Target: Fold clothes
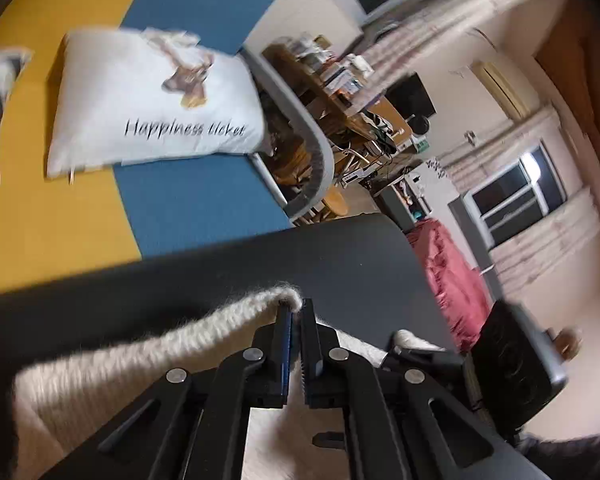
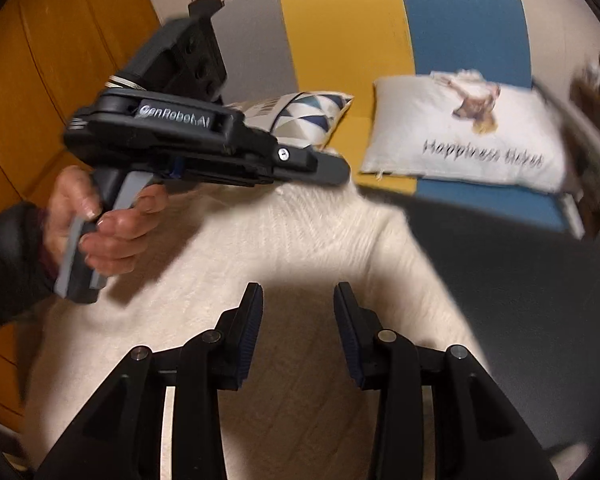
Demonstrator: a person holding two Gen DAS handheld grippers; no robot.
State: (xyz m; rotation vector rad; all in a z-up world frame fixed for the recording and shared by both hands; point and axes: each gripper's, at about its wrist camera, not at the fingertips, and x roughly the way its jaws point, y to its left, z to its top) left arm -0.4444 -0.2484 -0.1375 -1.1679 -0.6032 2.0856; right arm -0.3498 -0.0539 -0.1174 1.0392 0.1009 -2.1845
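The sweater, cream and fuzzy, lies on the dark table; in the right wrist view its body runs from the near edge toward the far edge, where a part of it slants off toward the far left under the left gripper; which part that is, sleeve or hem, cannot be told through the blur. In the left wrist view a fold of knit rises in a ridge from the lower left up to the fingertips, and the jaws are closed tight on its tip; the cloth just beyond them is lifted off the table. The right gripper hangs over the middle of the sweater with its jaws apart and nothing between the pads; whether its tips touch the knit cannot be told. A hand in a dark sleeve holds the left gripper's handle at the left; the sweater's near end is cut off by the gripper bodies in both views. Beyond the far edge lie a white pillow with lettering and a patterned cushion, both blurred.
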